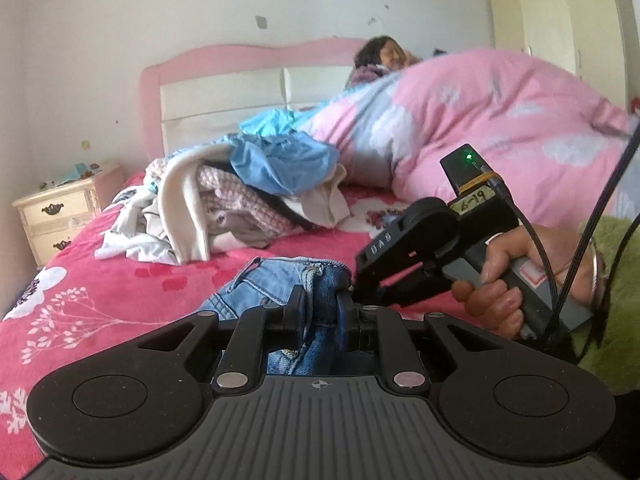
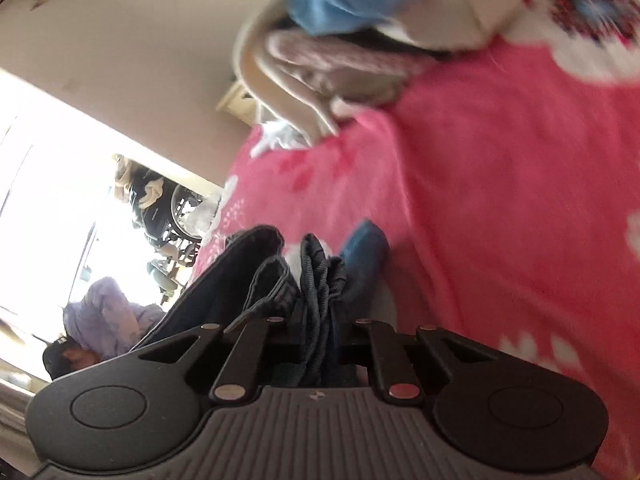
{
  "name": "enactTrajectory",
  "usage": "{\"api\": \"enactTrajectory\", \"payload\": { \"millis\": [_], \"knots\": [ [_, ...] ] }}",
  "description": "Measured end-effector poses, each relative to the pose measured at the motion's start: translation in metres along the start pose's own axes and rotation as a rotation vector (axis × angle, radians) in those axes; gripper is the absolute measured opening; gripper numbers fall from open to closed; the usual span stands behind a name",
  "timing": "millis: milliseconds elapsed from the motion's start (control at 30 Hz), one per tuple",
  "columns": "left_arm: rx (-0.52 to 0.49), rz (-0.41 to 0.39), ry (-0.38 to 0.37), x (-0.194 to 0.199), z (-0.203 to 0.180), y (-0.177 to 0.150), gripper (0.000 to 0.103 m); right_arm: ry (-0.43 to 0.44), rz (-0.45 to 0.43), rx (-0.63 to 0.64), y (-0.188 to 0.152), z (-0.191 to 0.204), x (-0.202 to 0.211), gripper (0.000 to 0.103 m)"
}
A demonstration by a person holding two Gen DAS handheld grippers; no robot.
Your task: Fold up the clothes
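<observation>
Blurred clothes pile (image 2: 340,40), perhaps sweaters

Blue denim jeans (image 1: 308,304), waistband bunched w/ drawstring, lifted just off pink bed cover near its front edge. Unfolded clothes pile (image 1: 224,208), blue, cream, white, toward the bed's head end.

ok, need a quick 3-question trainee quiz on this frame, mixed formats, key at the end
1. True or false: the left gripper is shut on the jeans.
2. Multiple choice: in the left wrist view, where does the pile of unfolded clothes lie relative to the jeans? A) farther up the bed, toward the headboard B) on the nightstand C) under the pink duvet
3. Fill in: the right gripper is shut on a bunched fold of ____ fabric.

Key
1. True: denim sits pinched between its fingers.
2. A: the pile lies on the pink floral bedspread beyond the jeans.
3. Denim.
</observation>
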State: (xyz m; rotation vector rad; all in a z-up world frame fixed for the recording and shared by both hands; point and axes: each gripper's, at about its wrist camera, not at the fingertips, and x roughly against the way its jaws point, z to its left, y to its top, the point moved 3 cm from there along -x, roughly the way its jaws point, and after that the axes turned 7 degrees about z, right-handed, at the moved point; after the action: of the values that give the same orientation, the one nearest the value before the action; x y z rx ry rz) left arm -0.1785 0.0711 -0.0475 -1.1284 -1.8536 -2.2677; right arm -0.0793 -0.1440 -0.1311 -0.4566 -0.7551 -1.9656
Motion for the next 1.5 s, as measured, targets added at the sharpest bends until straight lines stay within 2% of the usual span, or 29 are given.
{"api": "enactTrajectory", "payload": {
  "millis": [100, 167, 233, 300, 333, 400, 433, 533, 600, 700, 800, 933, 1033, 1200, 1300, 1500],
  "knots": [
    [0.02, -0.012, -0.008, 0.0, 0.001, 0.0, 0.014, -0.032, 0.004, 0.012, 0.002, -0.01, -0.008, 0.013],
    [0.021, -0.003, -0.02, -0.006, -0.004, -0.007, 0.014, -0.106, 0.043, -0.036, -0.003, -0.031, -0.016, 0.014],
    [-0.003, 0.018, -0.032, -0.016, -0.012, -0.018, 0.014, -0.061, 0.046, -0.136, -0.002, -0.044, -0.014, 0.016],
    [-0.042, 0.042, -0.044, -0.026, -0.023, -0.03, 0.015, -0.053, -0.016, -0.145, 0.001, -0.04, 0.003, 0.019],
    [-0.075, 0.047, -0.047, -0.028, -0.029, -0.034, 0.015, -0.047, -0.047, -0.149, 0.002, -0.038, 0.012, 0.024],
    [-0.137, 0.058, -0.053, -0.031, -0.04, -0.041, 0.016, 0.001, -0.094, -0.155, 0.002, -0.032, 0.03, 0.029],
    [-0.152, 0.064, -0.057, -0.031, -0.042, -0.041, 0.017, 0.033, -0.09, -0.159, 0.001, -0.029, 0.033, 0.029],
    [-0.167, 0.103, -0.075, -0.029, -0.039, -0.037, 0.023, 0.039, -0.034, -0.112, -0.003, -0.016, 0.03, 0.034],
    [-0.114, 0.137, -0.081, -0.025, -0.022, -0.025, 0.036, 0.023, 0.004, -0.071, -0.008, -0.009, 0.023, 0.034],
    [-0.035, 0.187, -0.09, -0.021, 0.004, -0.007, 0.046, -0.023, 0.032, -0.04, -0.017, -0.007, 0.013, 0.034],
    [0.045, 0.236, -0.097, -0.018, 0.028, 0.012, 0.053, -0.057, 0.031, 0.003, -0.022, -0.005, 0.014, 0.034],
    [0.181, 0.323, -0.099, -0.066, 0.041, 0.057, 0.055, -0.097, 0.031, 0.052, -0.032, -0.002, 0.02, 0.034],
    [0.201, 0.388, -0.067, -0.114, 0.038, 0.079, 0.055, -0.101, 0.033, 0.071, -0.032, -0.001, 0.02, 0.034],
    [0.102, 0.582, 0.11, -0.179, 0.024, 0.084, 0.054, -0.076, 0.042, 0.062, -0.03, -0.005, 0.018, 0.035],
    [0.058, 0.664, 0.171, -0.195, 0.018, 0.073, 0.053, -0.066, 0.045, 0.064, -0.029, -0.006, 0.017, 0.035],
    [0.101, 0.749, 0.226, -0.201, 0.031, 0.055, 0.048, -0.045, 0.041, 0.081, -0.027, -0.004, 0.019, 0.035]
  ]
}}
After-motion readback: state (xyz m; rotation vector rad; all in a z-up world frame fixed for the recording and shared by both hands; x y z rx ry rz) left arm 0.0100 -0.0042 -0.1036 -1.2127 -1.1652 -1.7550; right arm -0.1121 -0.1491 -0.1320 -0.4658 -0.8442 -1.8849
